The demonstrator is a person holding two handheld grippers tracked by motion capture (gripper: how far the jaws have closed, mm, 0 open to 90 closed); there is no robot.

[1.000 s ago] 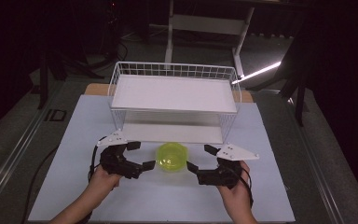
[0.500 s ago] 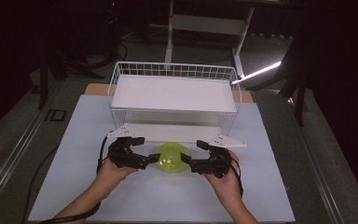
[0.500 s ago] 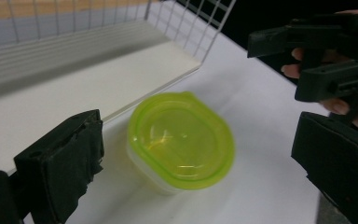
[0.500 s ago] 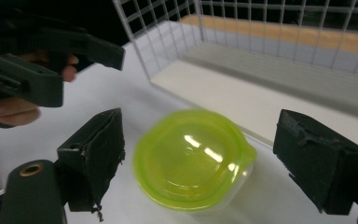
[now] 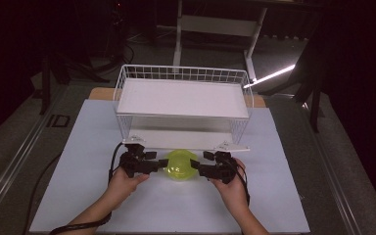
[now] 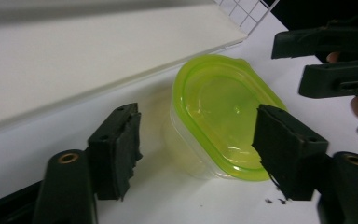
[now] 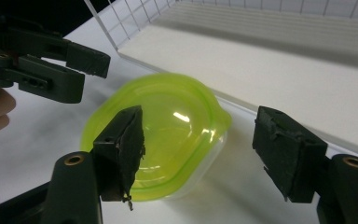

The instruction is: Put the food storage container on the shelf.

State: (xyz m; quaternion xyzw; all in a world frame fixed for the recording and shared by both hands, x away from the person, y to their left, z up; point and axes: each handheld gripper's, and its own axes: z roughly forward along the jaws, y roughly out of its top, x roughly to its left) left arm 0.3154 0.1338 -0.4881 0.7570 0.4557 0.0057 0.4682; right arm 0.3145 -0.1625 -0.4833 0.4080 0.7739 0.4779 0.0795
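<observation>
A clear tub with a yellow-green lid (image 5: 178, 165) sits on the white tabletop just in front of the wire rack. My left gripper (image 5: 160, 164) comes at it from the left and my right gripper (image 5: 197, 170) from the right. In the left gripper view, my left gripper (image 6: 200, 154) straddles the near end of the tub (image 6: 219, 112); its jaws have just been closing, and the left pad stands clear of the tub. In the right gripper view, my right gripper (image 7: 204, 154) has also been closing around the tub (image 7: 168, 116), with its right pad apart from it.
A white wire rack (image 5: 183, 98) with two white shelves stands right behind the tub, its lower shelf edge (image 6: 98, 88) close to it. The white tabletop (image 5: 274, 196) spreads to both sides and toward the person. Cables trail back from both grippers.
Both hands have moved forward and inward, from beside the tub to either end of it. Both pairs of jaws stand narrower than before. The tub has not moved.
</observation>
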